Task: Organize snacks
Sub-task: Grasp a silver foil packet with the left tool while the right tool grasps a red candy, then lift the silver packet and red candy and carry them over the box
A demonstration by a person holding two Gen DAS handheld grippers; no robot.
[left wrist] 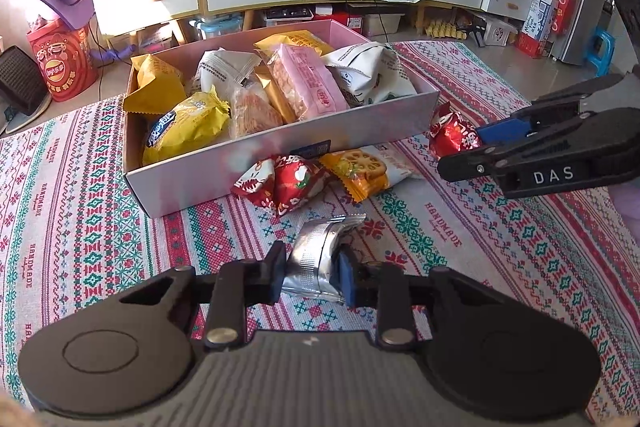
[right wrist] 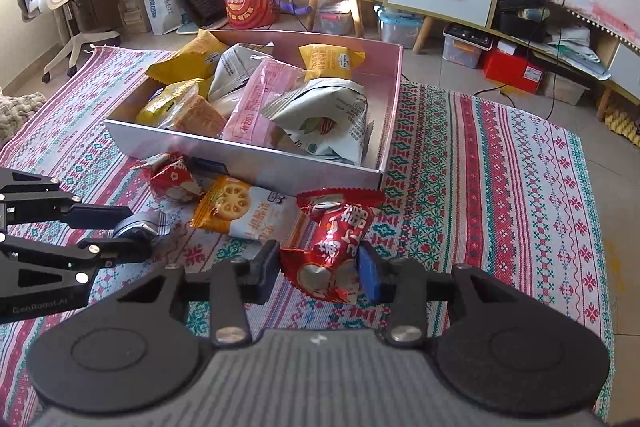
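So most of the snacks were already in the pink box [left wrist: 280, 163] – yellow bags, a pink pack, a couple of white ones, all heaped in with no real order. What was left sat on the patterned cloth [left wrist: 100, 227] just in front of the box: a red triangular pack [left wrist: 286, 187] touching the box's front wall, a lotus-root chip bag [left wrist: 360, 171] right beside it, plus the two pieces already in the grippers. So I'd guess four to go, two of them in hand.

The left gripper [left wrist: 310, 273] was angled down at the cloth with its jaws clamped on a silver foil packet [left wrist: 320, 255] – the foil looked squashed between the pads, and it seemed to sit low at the cloth; couldn't tell if it was lifted. The right gripper [right wrist: 320, 269] was tilted down the same way, near the box's right front corner, jaws pinched on a red candy pack [right wrist: 334, 239], with the wrapper bulging above the pads. In the left view that red pack looked held just clear of the cloth, though I wouldn't swear to it.

Both grips looked done, so the next bit was probably just carrying both over the front wall and dropping them in.
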